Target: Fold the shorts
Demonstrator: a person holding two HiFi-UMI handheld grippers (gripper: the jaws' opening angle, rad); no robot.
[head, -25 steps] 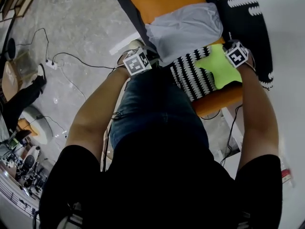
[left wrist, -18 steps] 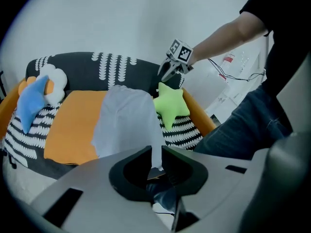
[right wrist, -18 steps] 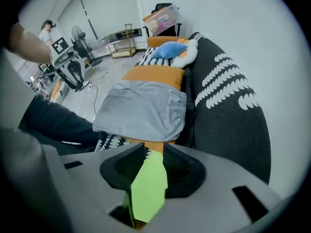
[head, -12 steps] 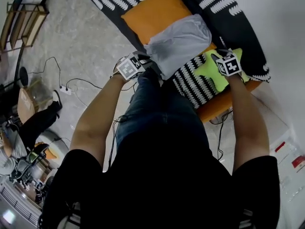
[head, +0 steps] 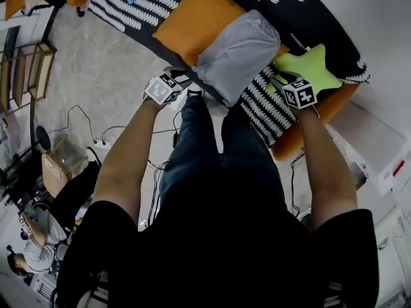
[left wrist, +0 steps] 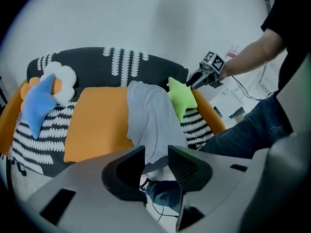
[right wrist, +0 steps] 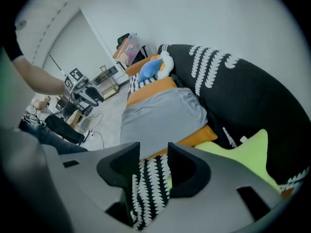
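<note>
The grey shorts (head: 239,51) lie in a long folded strip across the orange seat cushion (head: 186,18) of a black sofa, their near end hanging over the front edge (left wrist: 150,123) (right wrist: 163,115). My left gripper (head: 183,81) hovers just off the shorts' near left corner. Its jaws have just been opening and stand open (left wrist: 156,158), with nothing between them. My right gripper (head: 282,82) is over the black-and-white striped cushion (head: 260,108), beside a green star pillow (head: 313,66). Its jaws have also just been opening and are open and empty (right wrist: 154,166).
A blue star pillow (left wrist: 38,105) and a white flower pillow (left wrist: 63,76) sit at the sofa's far end. My jeans-clad legs (head: 212,153) stand against the sofa front. Cables (head: 122,130) run over the floor, a wooden shelf (head: 29,69) stands at left, and another person (head: 35,252) sits low left.
Both grippers have pulled back from the shorts' near edge and opened. The shorts now lie free on the cushion. The head view has swung to show more of the sofa.
</note>
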